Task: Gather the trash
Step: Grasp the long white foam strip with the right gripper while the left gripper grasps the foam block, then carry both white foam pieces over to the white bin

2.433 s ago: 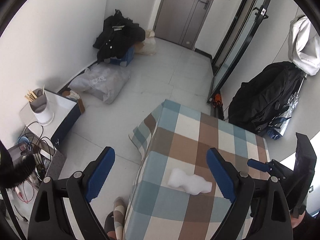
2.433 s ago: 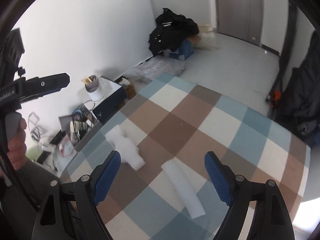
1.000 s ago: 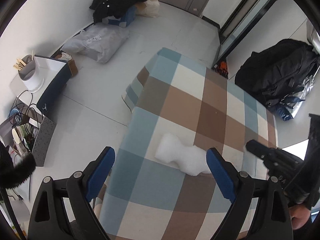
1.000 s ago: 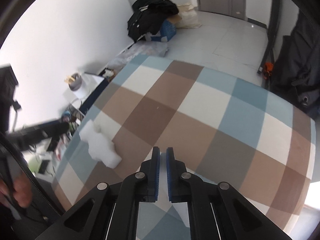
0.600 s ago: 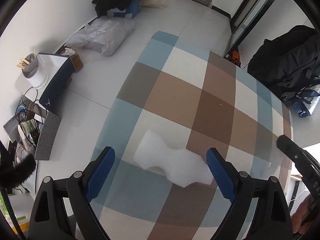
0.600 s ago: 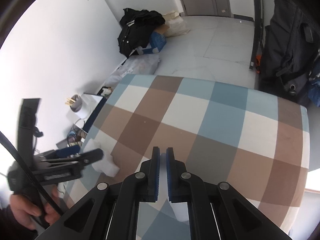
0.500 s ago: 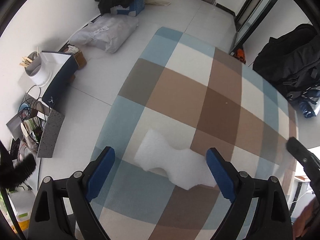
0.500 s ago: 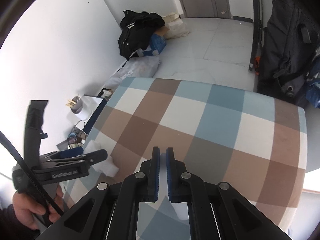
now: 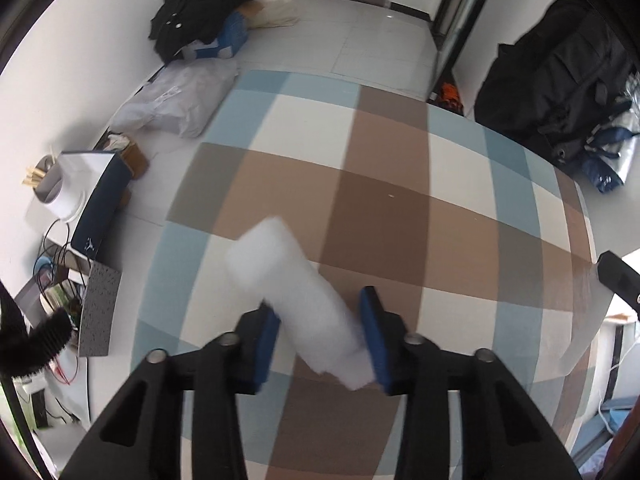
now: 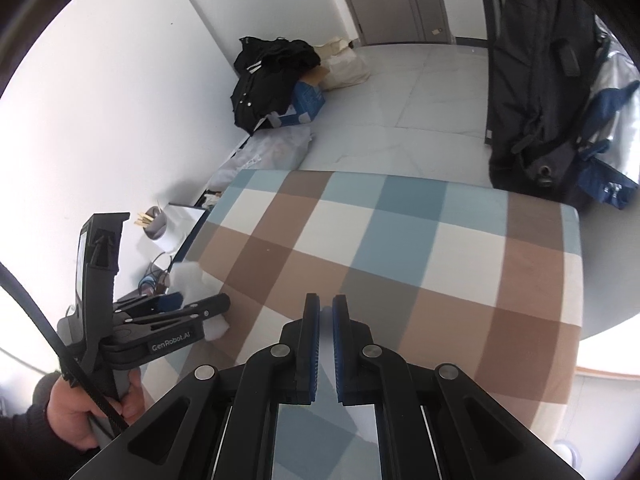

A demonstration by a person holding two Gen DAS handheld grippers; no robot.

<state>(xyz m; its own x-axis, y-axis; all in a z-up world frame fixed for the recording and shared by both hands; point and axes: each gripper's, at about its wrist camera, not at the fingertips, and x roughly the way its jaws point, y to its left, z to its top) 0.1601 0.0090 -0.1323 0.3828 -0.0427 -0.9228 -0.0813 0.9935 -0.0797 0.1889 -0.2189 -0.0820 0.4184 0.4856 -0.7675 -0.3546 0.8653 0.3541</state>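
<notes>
A chunky white foam piece [image 9: 288,276] sits between the blue pads of my left gripper [image 9: 318,300], whose jaws are closing; both pads touch it, and its far end tilts up off the checked tablecloth [image 9: 380,200]. The right wrist view shows the same foam piece [image 10: 188,276] in the left gripper [image 10: 192,304] at the table's left edge. My right gripper [image 10: 326,300] is shut on a thin white foam sheet [image 10: 362,420] that hangs below its fingers. In the left wrist view that translucent sheet [image 9: 580,320] dangles from the right gripper's tip [image 9: 616,276].
A black backpack [image 9: 560,68] leans beyond the table's far right corner. On the floor to the left lie a clear plastic bag [image 9: 176,100], a pile of black clothes [image 9: 200,4], a white cup of sticks [image 9: 56,192] and cables. A hand [image 10: 80,412] holds the left gripper.
The left jaws went from wide apart to closed around the foam piece, which tipped up from lying flat. The right gripper stayed shut and drew back higher over the table.
</notes>
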